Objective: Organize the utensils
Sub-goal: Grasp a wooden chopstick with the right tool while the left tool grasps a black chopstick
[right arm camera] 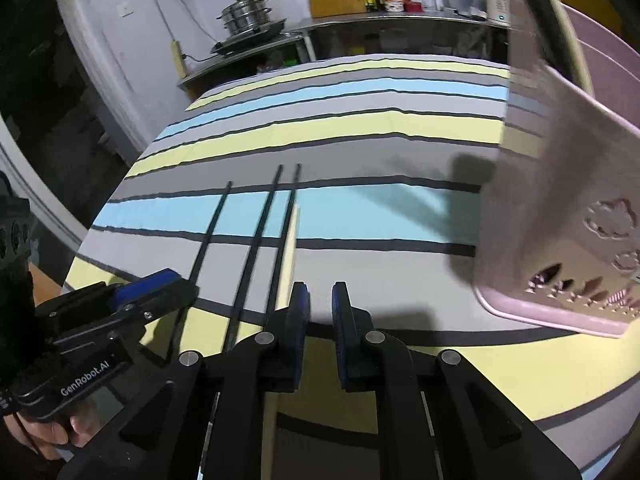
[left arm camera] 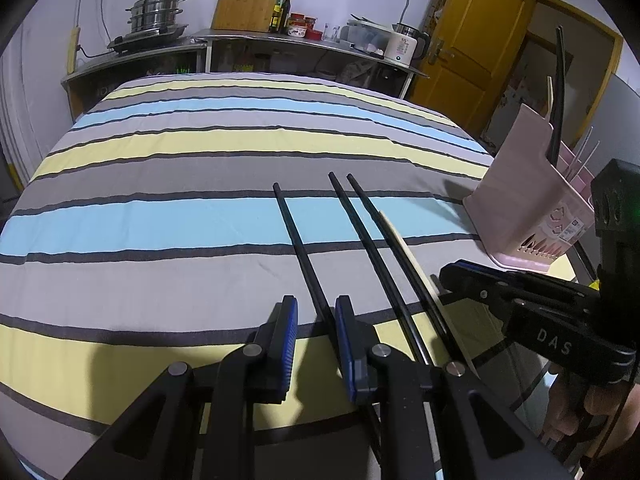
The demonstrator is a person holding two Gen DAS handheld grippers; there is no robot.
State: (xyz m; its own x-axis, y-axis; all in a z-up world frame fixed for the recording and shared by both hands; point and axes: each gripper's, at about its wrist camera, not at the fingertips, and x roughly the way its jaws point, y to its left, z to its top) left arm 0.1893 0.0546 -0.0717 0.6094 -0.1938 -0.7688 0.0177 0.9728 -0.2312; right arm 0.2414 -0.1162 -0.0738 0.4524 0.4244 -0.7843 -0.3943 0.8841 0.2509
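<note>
Three black chopsticks lie side by side on the striped cloth: one on the left (left arm camera: 298,246), two on the right (left arm camera: 370,240). A pale wooden chopstick (left arm camera: 412,256) lies beside them. My left gripper (left arm camera: 316,312) is open, its jaws astride the near end of the left black chopstick without closing on it. A pink utensil holder (left arm camera: 524,208) stands at the right with a black chopstick and a pale chopstick upright in it. My right gripper (right arm camera: 320,300) is slightly open and empty, just right of the pale chopstick (right arm camera: 290,248), with the holder (right arm camera: 560,220) close on its right.
The table is covered by a grey, blue and yellow striped cloth (left arm camera: 200,216). Behind it a steel counter (left arm camera: 280,40) carries a steamer pot, a cutting board, bottles and a kettle. A yellow door (left arm camera: 472,40) stands at the back right.
</note>
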